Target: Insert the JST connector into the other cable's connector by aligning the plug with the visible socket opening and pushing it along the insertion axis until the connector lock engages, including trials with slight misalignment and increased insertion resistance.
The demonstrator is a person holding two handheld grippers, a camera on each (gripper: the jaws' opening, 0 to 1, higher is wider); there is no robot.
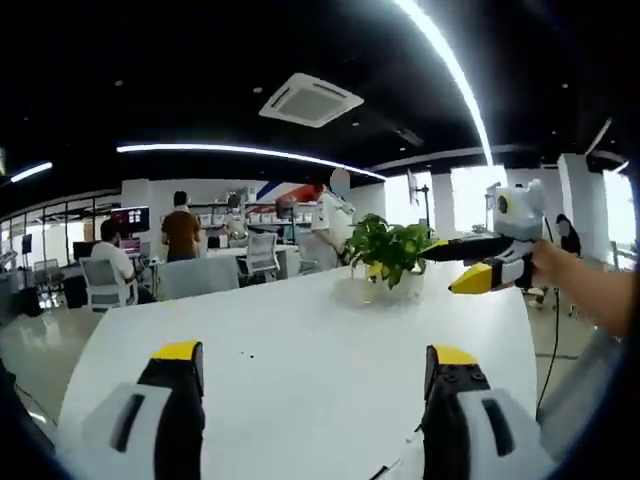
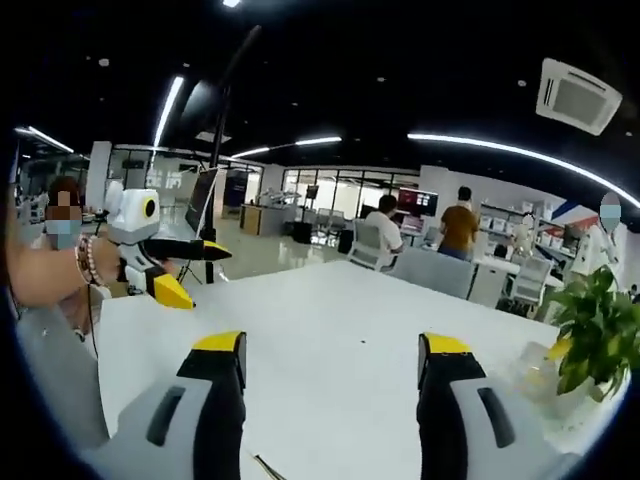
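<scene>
White tabletop (image 1: pixel 300 330) spreads out under both grippers, and no cable or JST connector can be made out on it in either view; where the two connectors lie cannot be told from these pictures.

Left gripper (image 1: pixel 313 390) hangs above the table with its yellow-tipped jaws spread wide and nothing between them. Right gripper (image 2: pixel 332 385) is the same: jaws well apart, empty, above bare white surface. Each gripper also appears in the other's view, held up off the table at the side, its yellow tips apart.

A potted plant (image 1: pixel 390 250) stands at the far end of the table. Beyond it is an open office with people (image 1: pixel 181 228) at desks.

By my judgement the task has not really begun: neither plug nor socket is held, so this is the stage before pickup. The next move calls for finding the two cable ends, bringing each gripper down over one, and closing on the connector bodies so that plug and socket opening face each other along one axis before any push.
</scene>
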